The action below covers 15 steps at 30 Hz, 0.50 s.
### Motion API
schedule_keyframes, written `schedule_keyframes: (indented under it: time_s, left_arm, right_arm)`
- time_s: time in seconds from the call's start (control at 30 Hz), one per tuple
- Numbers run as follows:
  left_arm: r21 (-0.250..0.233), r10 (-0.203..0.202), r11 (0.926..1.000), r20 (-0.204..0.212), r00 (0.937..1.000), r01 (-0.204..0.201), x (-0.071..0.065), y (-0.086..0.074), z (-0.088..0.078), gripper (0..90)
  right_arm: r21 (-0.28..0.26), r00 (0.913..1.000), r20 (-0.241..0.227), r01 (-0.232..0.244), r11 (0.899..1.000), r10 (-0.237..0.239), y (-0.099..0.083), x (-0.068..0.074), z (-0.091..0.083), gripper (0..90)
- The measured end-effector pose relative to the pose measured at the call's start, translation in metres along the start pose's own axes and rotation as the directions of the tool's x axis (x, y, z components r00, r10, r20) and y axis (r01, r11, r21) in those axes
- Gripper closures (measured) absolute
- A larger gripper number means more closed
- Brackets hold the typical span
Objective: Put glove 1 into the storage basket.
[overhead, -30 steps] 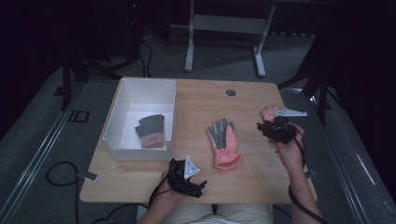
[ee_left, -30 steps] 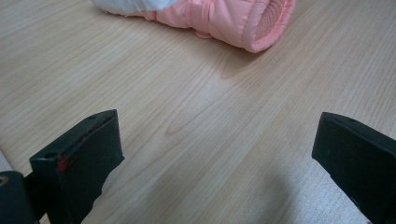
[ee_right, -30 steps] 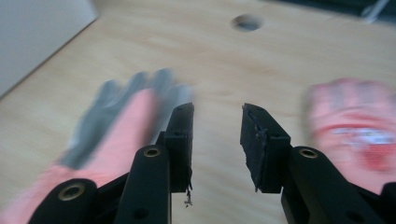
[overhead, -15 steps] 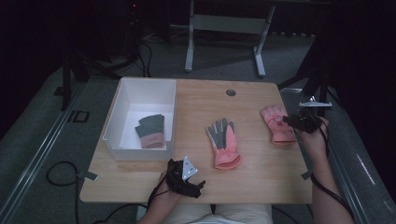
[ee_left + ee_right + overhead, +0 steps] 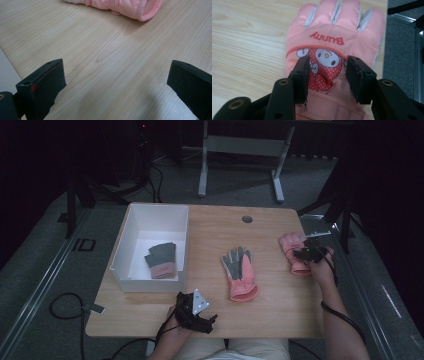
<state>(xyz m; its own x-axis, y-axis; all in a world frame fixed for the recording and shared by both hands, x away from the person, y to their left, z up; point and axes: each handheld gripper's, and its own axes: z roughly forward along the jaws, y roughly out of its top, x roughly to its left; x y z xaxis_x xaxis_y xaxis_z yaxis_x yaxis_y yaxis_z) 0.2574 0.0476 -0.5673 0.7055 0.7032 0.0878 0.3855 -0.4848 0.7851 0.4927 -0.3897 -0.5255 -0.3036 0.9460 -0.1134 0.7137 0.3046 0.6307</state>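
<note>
**Right gripper poised over the pink glove at the table's right edge**

High view: the right gripper [image 5: 311, 253] sits at the right of the frame, over the pink glove [image 5: 294, 251] that lies flat on the wooden table [image 5: 210, 227] close to its right edge. A second pink glove with a grey palm [image 5: 240, 272] lies at centre frame, and a grey glove [image 5: 161, 260] rests inside the white bin [image 5: 131, 235] at left. The left gripper [image 5: 196, 312] rests low in the frame near the table's front edge.

Right gripper view: the jaws have just been opening and now stand partly apart, straddling the printed back of the glove [image 5: 332, 50]; the fabric lies between them, but the pads do not yet pinch it. Left gripper view: the left jaws are spread wide over bare wood with nothing between them, the cuff of the centre glove [image 5: 125, 7] at the top of the frame.

Risks, as judged from this pose: closing on the smooth flat top layer alone may let the fabric slip out, or gather too thin a fold to lift. Because the glove lies near the table edge, a sideways drag could push it off.
</note>
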Motion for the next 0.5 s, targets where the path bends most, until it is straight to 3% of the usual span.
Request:
schedule_keyframes:
  time_s: [0.2, 0.33, 0.5]
  left_arm:
    - [-0.008, 0.004, 1.0000, -0.006, 1.0000, -0.004, 0.000, 0.000, -0.001, 1.4]
    - [-0.006, 0.002, 1.0000, -0.006, 1.0000, -0.002, 0.000, 0.000, -0.002, 1.4]
    - [-0.006, 0.003, 1.0000, -0.003, 1.0000, -0.003, 0.000, 0.001, -0.001, 1.4]
  right_arm:
    - [0.037, 0.9984, 0.025, -0.051, 0.998, 0.050, 0.005, 0.002, 0.004, 81.3]
    - [0.031, 0.9958, 0.028, -0.088, 0.996, 0.087, 0.008, 0.001, -0.003, 86.7]
    - [-0.017, 0.9954, 0.042, -0.085, 0.996, 0.086, 0.012, 0.009, -0.032, 87.4]
